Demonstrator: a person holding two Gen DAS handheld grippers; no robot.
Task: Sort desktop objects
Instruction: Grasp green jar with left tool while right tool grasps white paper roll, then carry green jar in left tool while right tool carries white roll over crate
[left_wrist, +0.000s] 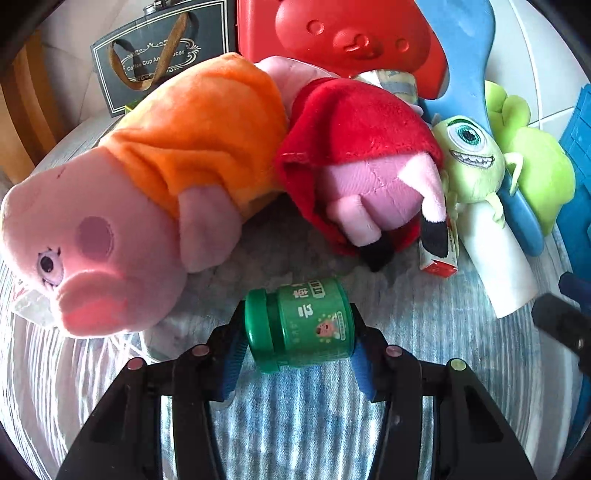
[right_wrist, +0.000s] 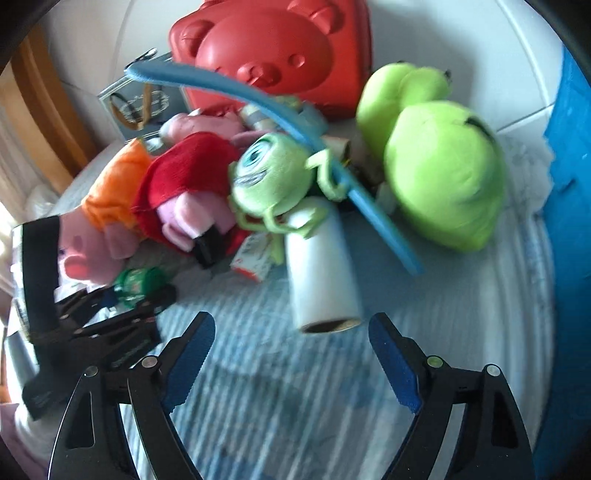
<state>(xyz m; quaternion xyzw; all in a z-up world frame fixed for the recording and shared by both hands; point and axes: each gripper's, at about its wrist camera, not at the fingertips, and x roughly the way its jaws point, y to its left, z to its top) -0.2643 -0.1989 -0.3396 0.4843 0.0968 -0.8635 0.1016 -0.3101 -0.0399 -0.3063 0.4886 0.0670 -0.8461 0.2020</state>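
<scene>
My left gripper (left_wrist: 298, 328) is shut on a small green jar (left_wrist: 301, 325) lying on its side on the blue-white cloth; it also shows in the right wrist view (right_wrist: 138, 282). Behind it lie a pink pig plush in orange (left_wrist: 155, 184) and a pig plush in red (left_wrist: 354, 155). A green one-eyed plush (left_wrist: 471, 158) rests on a white roll (left_wrist: 498, 258). My right gripper (right_wrist: 291, 347) is open and empty, just in front of the white roll (right_wrist: 321, 266).
A red bear-shaped case (left_wrist: 347, 33) and a dark gift bag (left_wrist: 159, 55) stand at the back. A blue strap (right_wrist: 295, 147), a big green plush (right_wrist: 443, 170), a small red-white box (left_wrist: 439, 258) and a blue bin (right_wrist: 569, 184) lie on the right.
</scene>
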